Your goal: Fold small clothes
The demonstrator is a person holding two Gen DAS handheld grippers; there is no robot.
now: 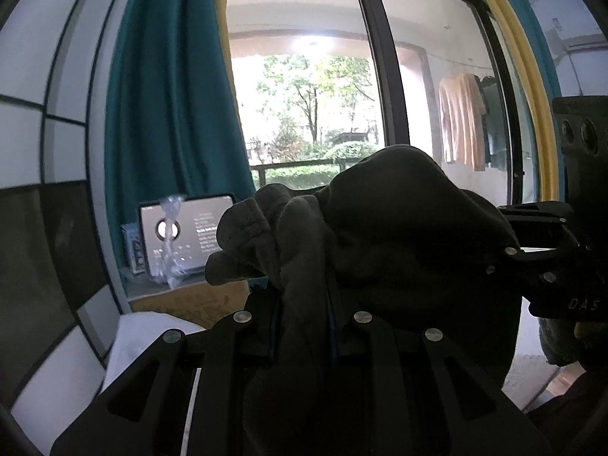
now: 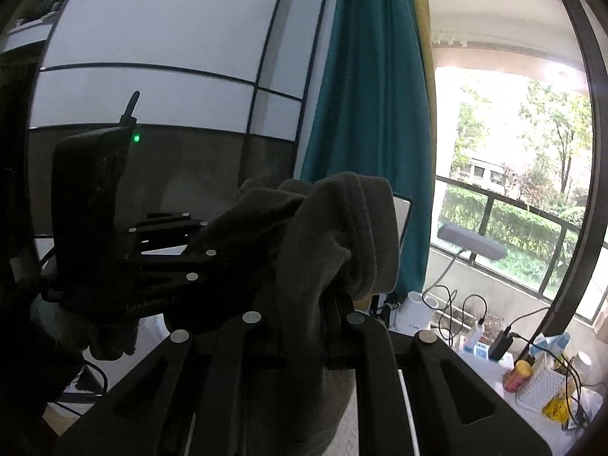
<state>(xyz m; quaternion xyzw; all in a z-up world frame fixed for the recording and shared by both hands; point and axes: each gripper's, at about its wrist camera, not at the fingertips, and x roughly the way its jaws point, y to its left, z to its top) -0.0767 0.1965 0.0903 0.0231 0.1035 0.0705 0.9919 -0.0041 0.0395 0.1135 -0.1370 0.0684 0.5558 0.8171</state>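
The left gripper (image 1: 304, 300) is squeezed tight on a dark grey piece of clothing (image 1: 380, 220). The right gripper (image 2: 304, 296) is squeezed tight on the same cloth too. The cloth hangs in the air between them, bunched up, in front of the big window (image 1: 311, 106).

I think this is the lifting step: the cloth is held up by two spots, not folded yet. Next, the two grippers likely need to pull it flat and lay it down on something below the window.

Right of the window, low down, a white basket (image 2: 541, 387) sits on a table (image 2: 490, 376) by a can (image 2: 517, 375). I cannot tell what is inside it.
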